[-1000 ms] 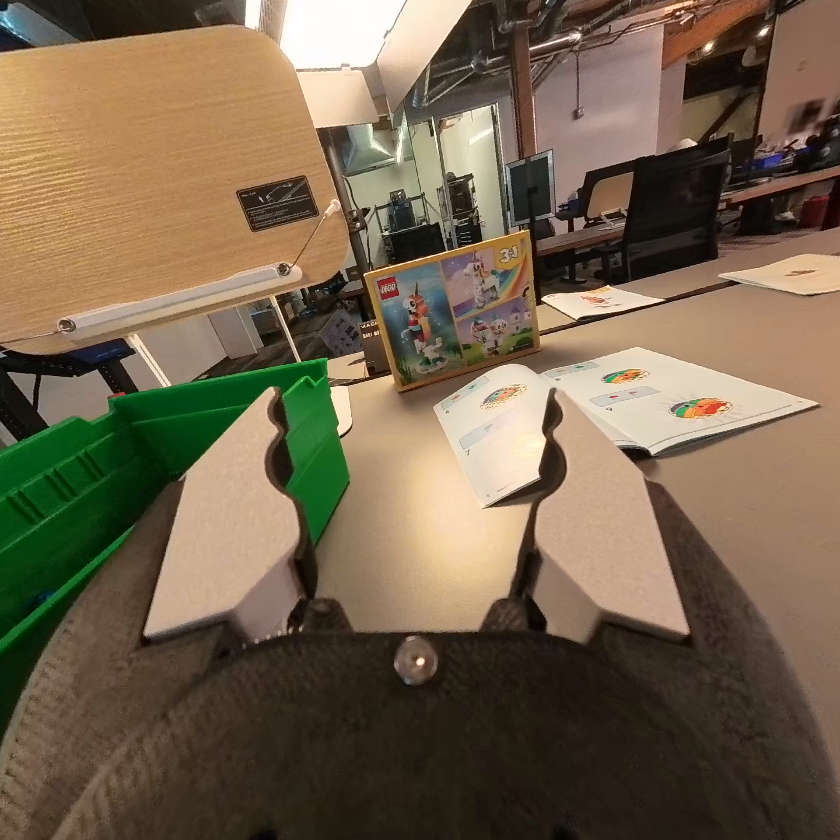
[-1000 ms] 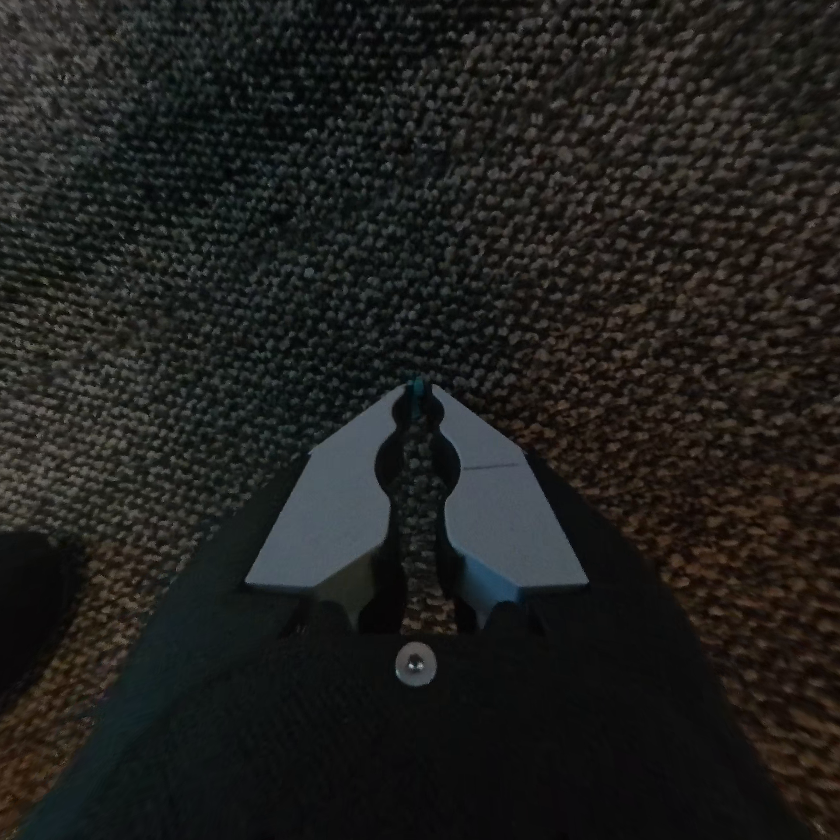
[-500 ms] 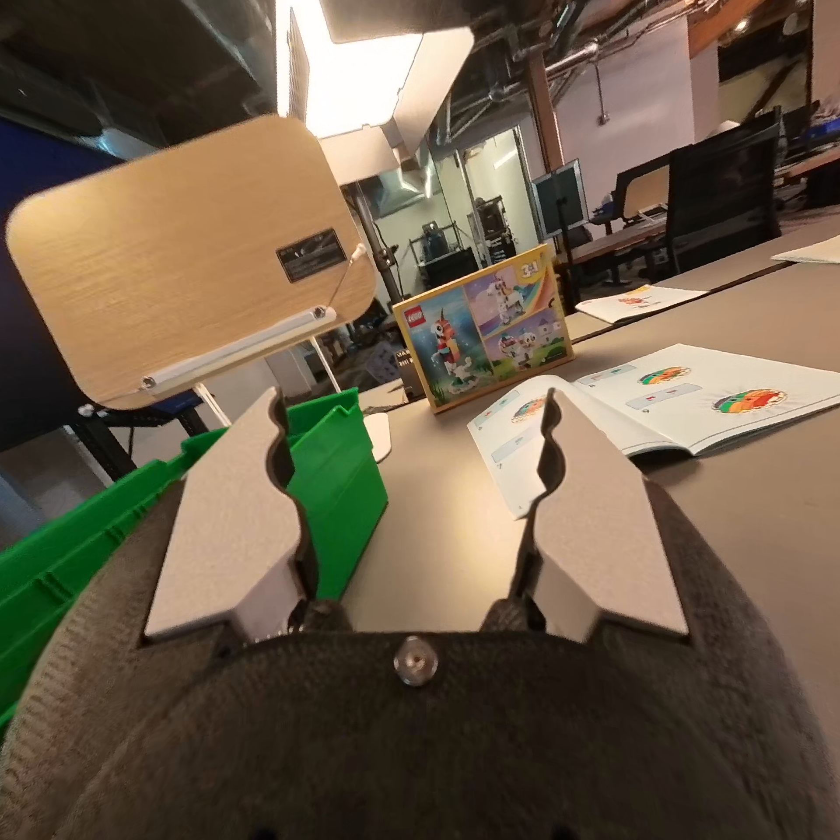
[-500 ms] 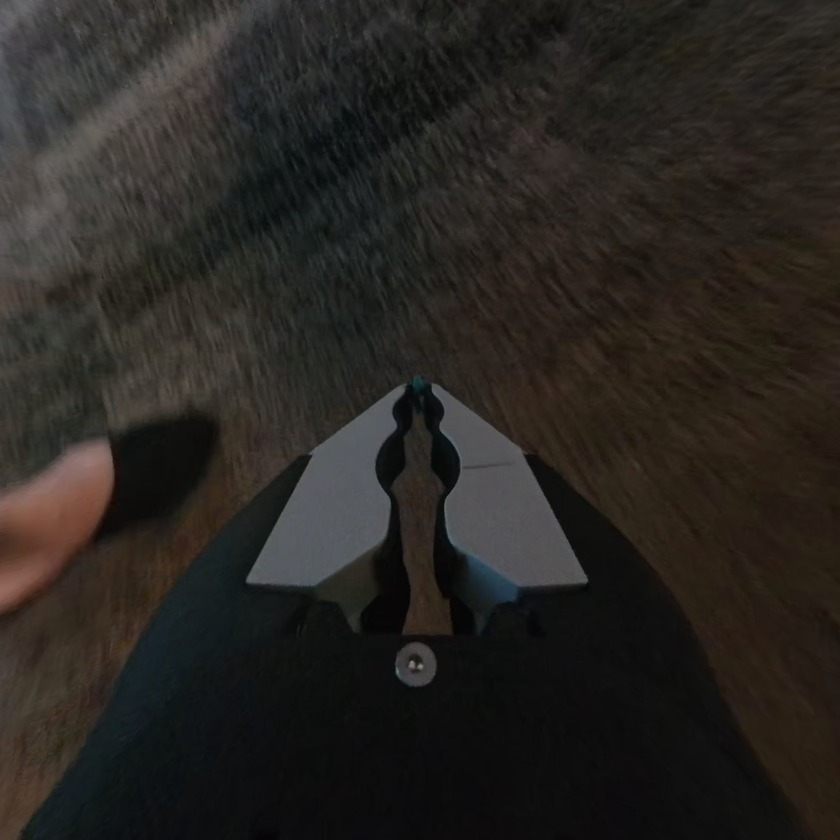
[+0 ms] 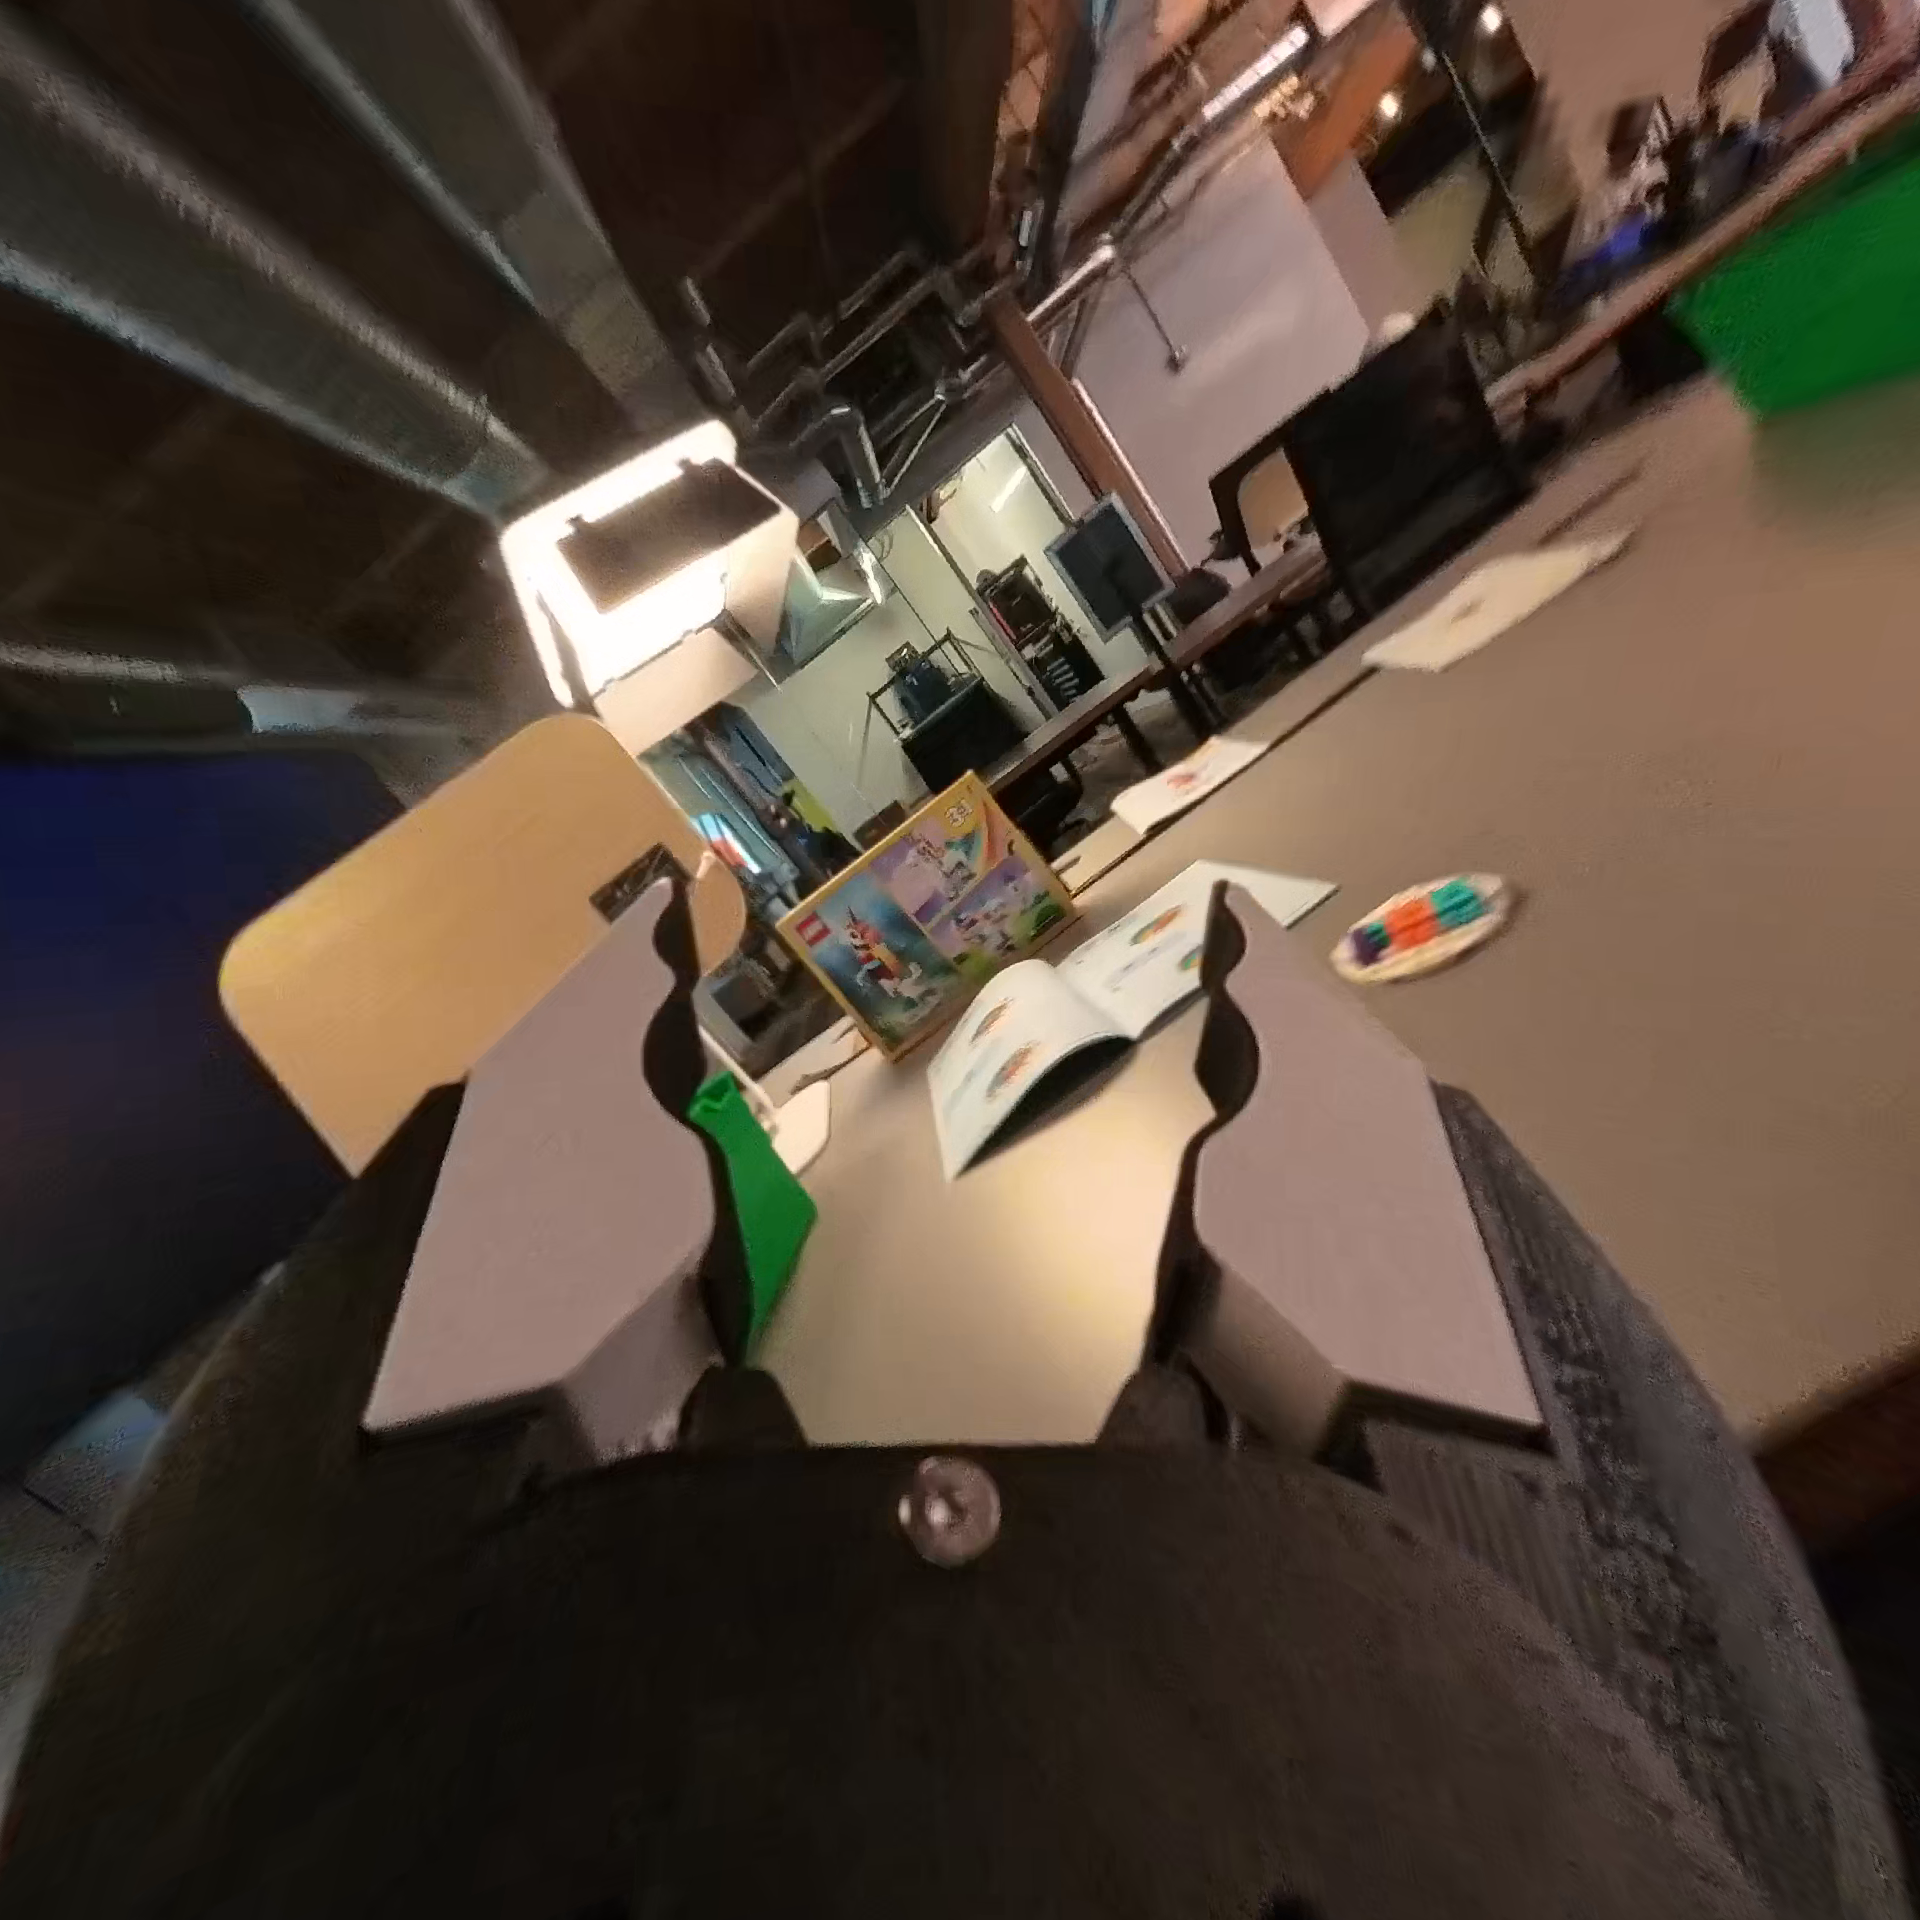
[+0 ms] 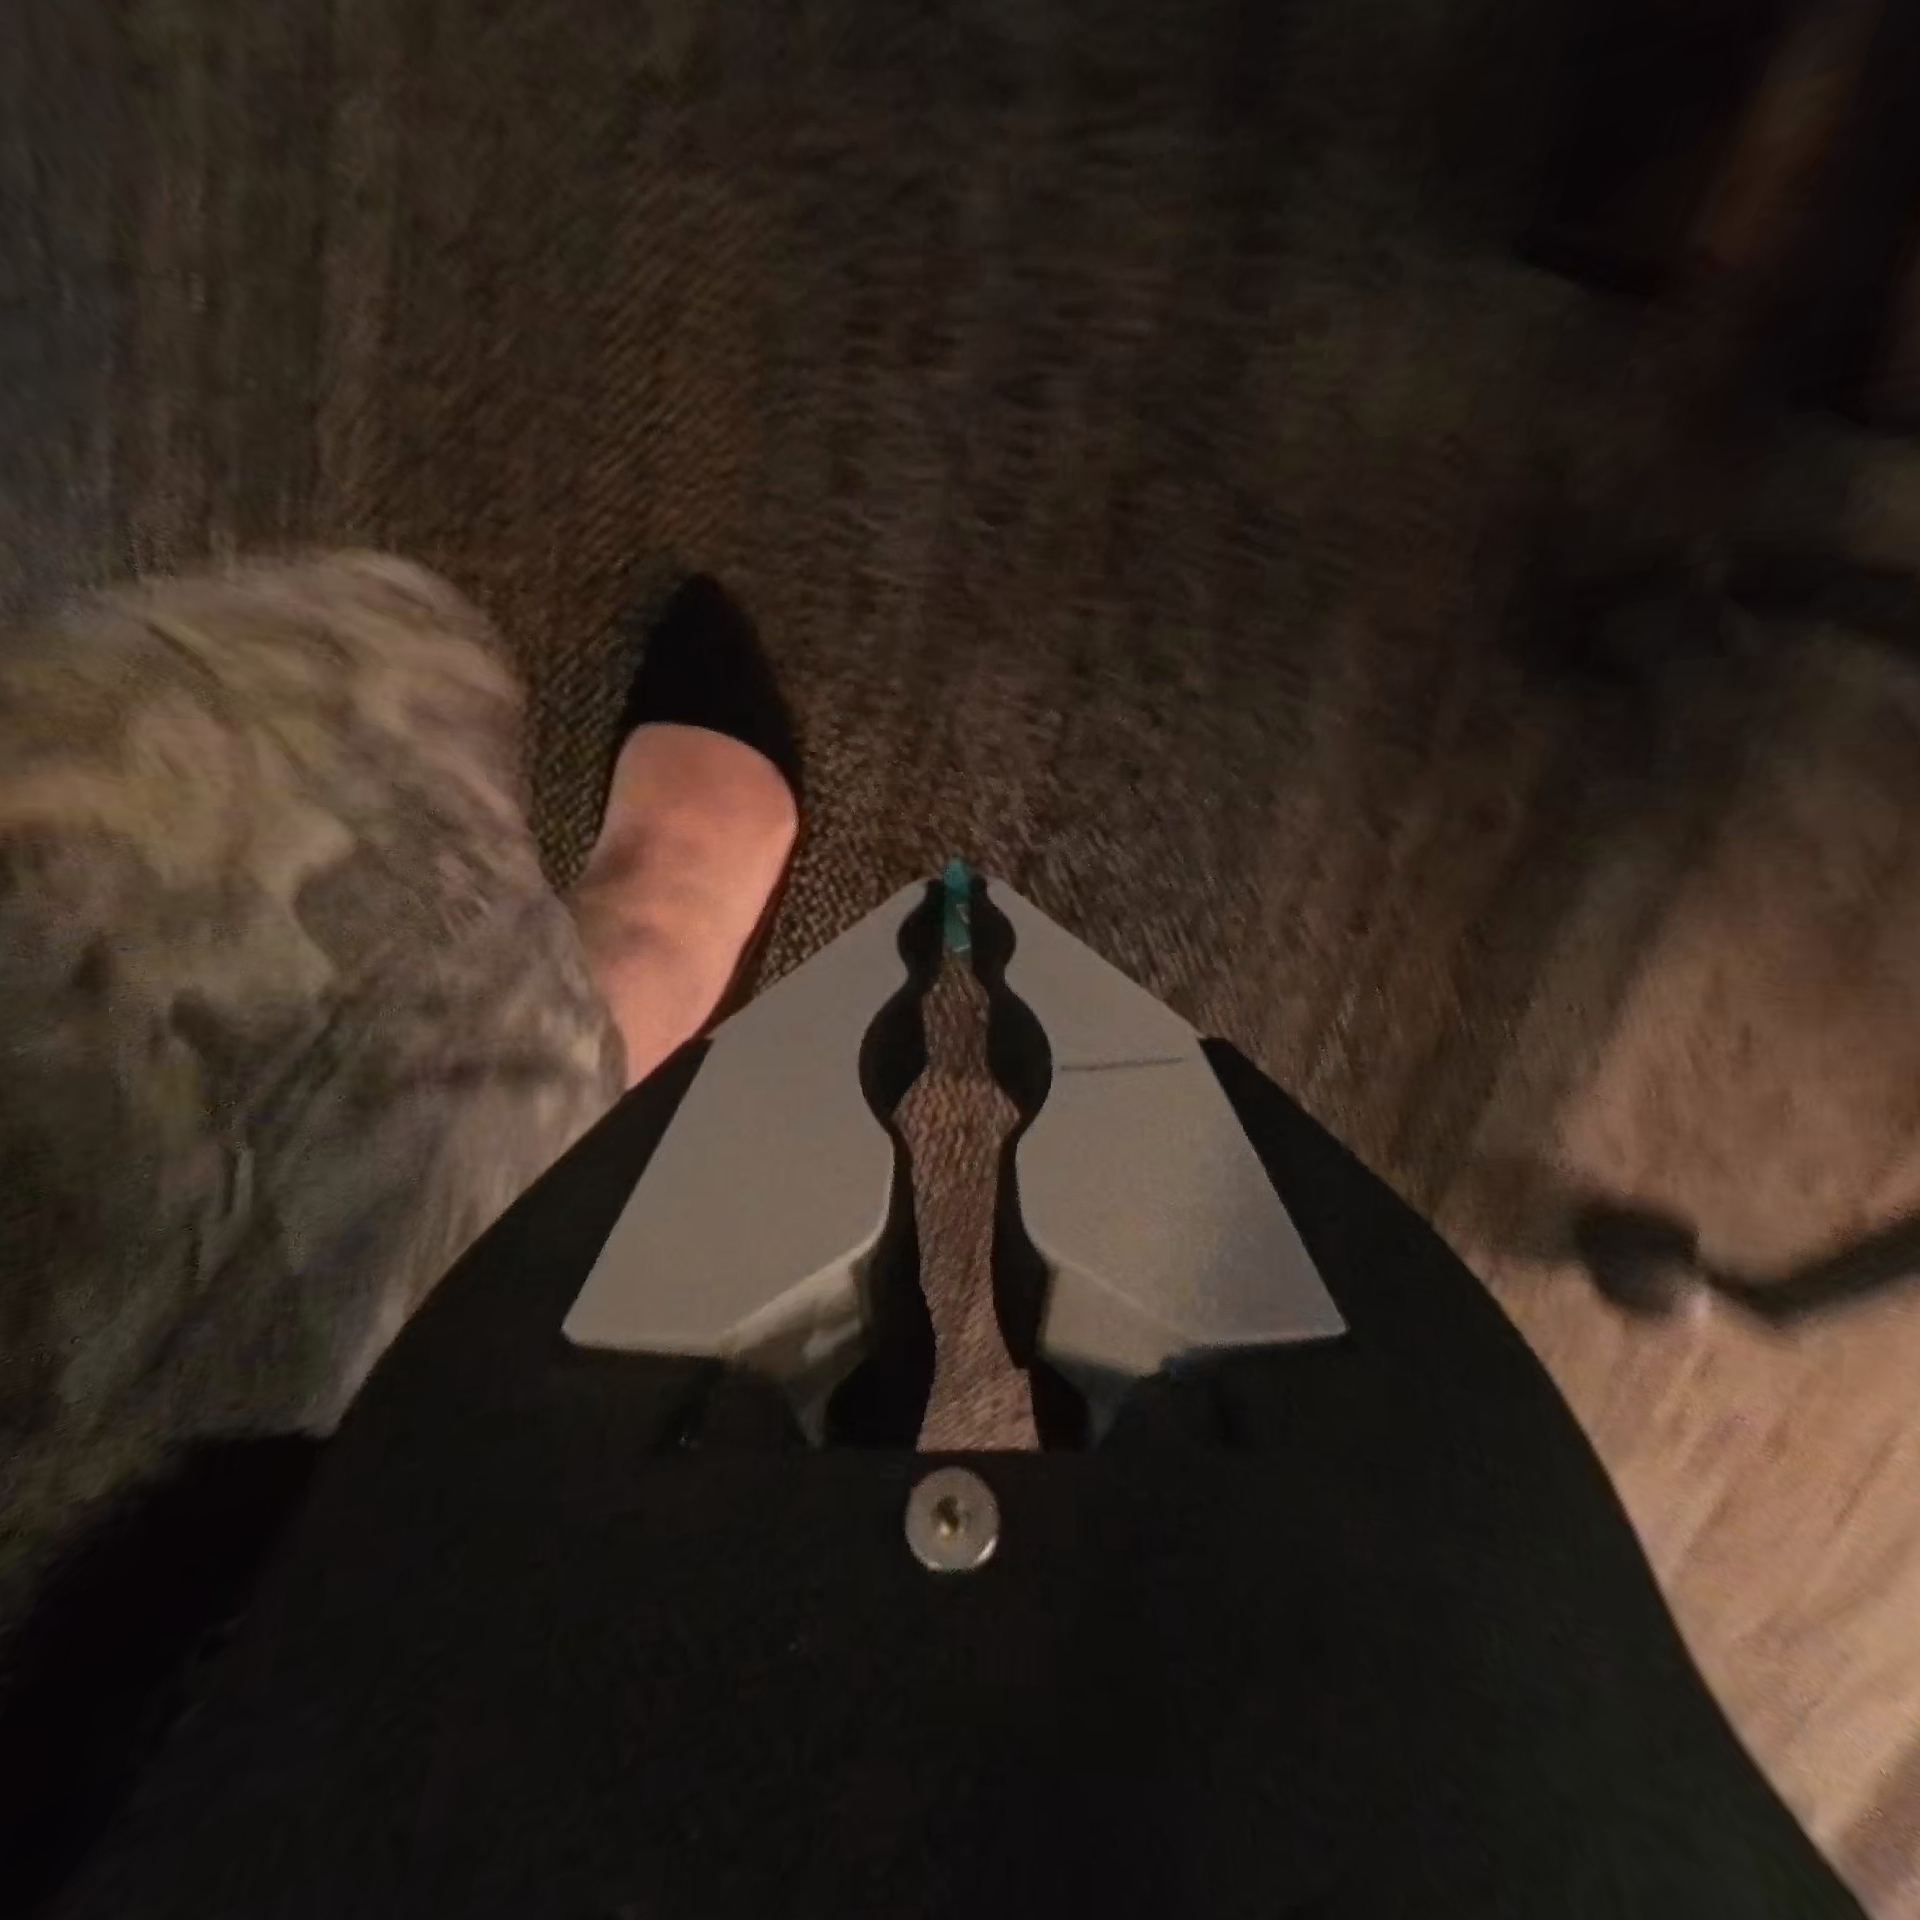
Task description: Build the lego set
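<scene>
In the left wrist view my left gripper (image 5: 945,914) is open and empty, low over the near edge of the grey table (image 5: 1558,883). Beyond it lie an open instruction booklet (image 5: 1081,997), the upright set box (image 5: 925,935) and a round partly built piece (image 5: 1423,925) with coloured stripes. In the right wrist view my right gripper (image 6: 956,894) is shut on a small teal piece (image 6: 954,904) at its fingertips and points down at dark carpet (image 6: 1039,416), below table level.
A green bin (image 5: 753,1184) shows between my left fingers, and another green bin (image 5: 1808,312) stands far right. A wooden board (image 5: 436,935) on a stand is at left. More booklets (image 5: 1496,603) lie farther back. A person's foot in a black shoe (image 6: 696,790) and a trouser leg (image 6: 239,935) are left of my right gripper. About 75 cm separates my left fingertips from my right.
The left gripper has swung back, tilted and turned right, so the round piece and a far bin came into view. The right gripper, still shut on the teal piece, moved over the carpet toward the person's foot.
</scene>
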The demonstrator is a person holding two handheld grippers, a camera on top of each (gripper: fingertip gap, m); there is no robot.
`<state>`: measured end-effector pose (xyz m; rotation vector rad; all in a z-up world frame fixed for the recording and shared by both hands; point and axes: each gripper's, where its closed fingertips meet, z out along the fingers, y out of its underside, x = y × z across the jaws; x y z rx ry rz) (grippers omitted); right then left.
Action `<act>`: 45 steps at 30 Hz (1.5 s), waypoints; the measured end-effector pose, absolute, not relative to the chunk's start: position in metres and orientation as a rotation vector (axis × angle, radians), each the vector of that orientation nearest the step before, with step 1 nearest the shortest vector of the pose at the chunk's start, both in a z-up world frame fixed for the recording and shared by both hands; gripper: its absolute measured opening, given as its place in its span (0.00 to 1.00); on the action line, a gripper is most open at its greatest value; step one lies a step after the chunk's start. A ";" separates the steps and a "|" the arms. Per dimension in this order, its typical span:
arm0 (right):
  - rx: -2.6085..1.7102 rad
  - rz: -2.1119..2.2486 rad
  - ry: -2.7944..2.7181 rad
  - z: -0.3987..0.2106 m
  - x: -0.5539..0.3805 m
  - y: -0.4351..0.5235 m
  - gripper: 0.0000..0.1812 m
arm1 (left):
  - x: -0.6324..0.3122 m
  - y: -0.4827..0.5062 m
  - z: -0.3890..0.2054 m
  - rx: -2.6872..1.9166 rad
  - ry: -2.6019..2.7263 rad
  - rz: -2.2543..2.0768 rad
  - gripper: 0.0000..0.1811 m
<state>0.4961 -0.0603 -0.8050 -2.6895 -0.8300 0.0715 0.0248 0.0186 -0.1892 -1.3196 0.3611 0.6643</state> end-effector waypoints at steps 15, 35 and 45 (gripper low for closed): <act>-2.060 -0.247 0.033 -0.492 0.690 -0.068 0.02 | 0.114 -0.269 -0.204 -1.398 0.020 0.425 0.53; -1.048 0.120 -0.405 -0.098 0.499 -0.017 0.02 | 0.032 -0.261 -0.203 -1.310 -0.108 0.540 0.49; -1.098 0.517 -0.796 -0.079 0.359 0.053 0.02 | 0.048 -0.147 -0.116 -1.189 0.020 0.466 0.52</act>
